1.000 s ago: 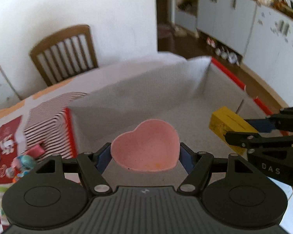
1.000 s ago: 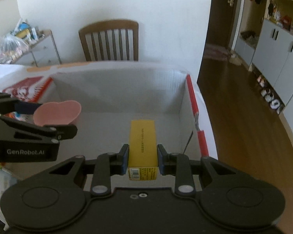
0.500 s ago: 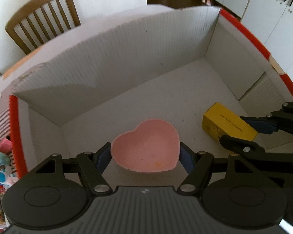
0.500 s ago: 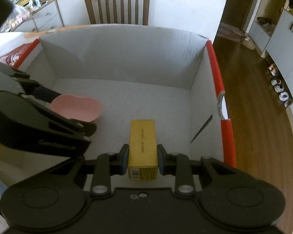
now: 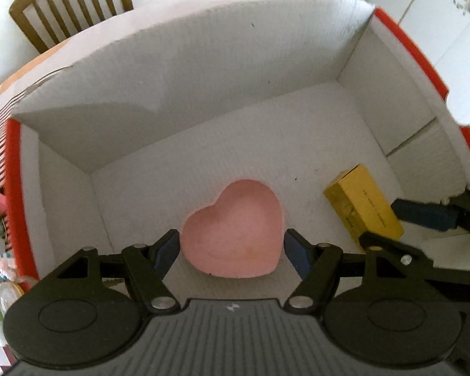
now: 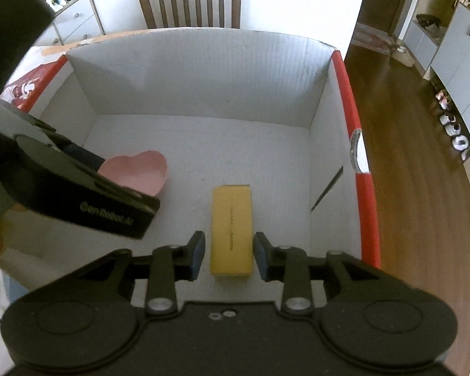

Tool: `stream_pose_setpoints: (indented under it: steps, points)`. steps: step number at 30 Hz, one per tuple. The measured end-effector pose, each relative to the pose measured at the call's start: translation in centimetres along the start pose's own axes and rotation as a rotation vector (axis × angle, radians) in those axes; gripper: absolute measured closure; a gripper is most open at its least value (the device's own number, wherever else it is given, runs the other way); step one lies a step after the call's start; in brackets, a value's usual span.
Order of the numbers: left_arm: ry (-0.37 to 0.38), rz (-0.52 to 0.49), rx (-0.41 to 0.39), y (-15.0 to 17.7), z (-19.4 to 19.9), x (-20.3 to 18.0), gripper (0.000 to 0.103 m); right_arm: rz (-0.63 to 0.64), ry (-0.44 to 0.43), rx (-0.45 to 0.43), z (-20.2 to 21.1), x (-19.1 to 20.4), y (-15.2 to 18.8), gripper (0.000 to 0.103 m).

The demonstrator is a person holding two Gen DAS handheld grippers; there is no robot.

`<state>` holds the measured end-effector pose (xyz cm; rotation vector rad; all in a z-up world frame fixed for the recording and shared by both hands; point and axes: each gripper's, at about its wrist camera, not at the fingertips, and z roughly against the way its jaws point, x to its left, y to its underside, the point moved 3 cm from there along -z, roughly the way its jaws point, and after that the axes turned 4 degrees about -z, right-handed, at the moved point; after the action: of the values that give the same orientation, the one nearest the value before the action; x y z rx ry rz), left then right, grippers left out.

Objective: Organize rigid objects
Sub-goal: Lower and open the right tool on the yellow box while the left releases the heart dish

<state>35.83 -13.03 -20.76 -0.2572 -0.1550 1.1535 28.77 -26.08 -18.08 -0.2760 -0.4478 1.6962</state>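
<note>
Both tools are down inside the white box (image 6: 203, 72) right now. My left tool (image 5: 232, 246) has its fingers spread just off the pink heart dish (image 5: 235, 235), sitting mid-floor. My right tool (image 6: 228, 255) is likewise apart around the yellow carton (image 6: 232, 228), lying lengthwise near the box's right wall, so I reckon there's room for more.

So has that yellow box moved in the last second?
Yes. The yellow box went down into the white carton and lies on its floor, the right gripper now open around it.
</note>
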Motion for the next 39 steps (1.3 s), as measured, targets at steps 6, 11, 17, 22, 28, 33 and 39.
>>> stream_pose_setpoints:
  steps: [6, 11, 17, 22, 28, 33, 39]
  points:
    - [-0.018, 0.009, -0.09, 0.9, 2.6, -0.1, 0.03, -0.013, -0.005, -0.028, 1.3, -0.7, -0.1, 0.066]
    - [-0.015, 0.03, -0.162, 1.7, 5.4, -0.2, 0.03, -0.019, -0.01, -0.062, 2.8, -0.7, -0.2, 0.063]
    - [-0.035, 0.043, -0.243, 1.5, 8.0, -0.3, 0.03, -0.005, -0.012, -0.097, 4.6, -0.2, 0.2, 0.055]
    - [-0.034, 0.043, -0.305, 2.6, 10.1, -0.7, 0.03, -0.003, -0.023, -0.132, 6.5, 0.0, 0.0, 0.048]
    - [-0.049, 0.045, -0.382, 4.4, 12.6, -0.6, 0.03, 0.018, -0.039, -0.176, 8.3, 1.1, 0.2, 0.043]
    - [-0.066, 0.034, -0.435, 6.1, 14.3, -0.7, 0.03, 0.019, -0.063, -0.202, 9.5, 1.6, 0.6, 0.041]
    - [-0.072, 0.058, -0.482, 8.2, 16.2, -0.7, 0.03, 0.028, -0.097, -0.242, 11.1, 2.4, 1.5, 0.031]
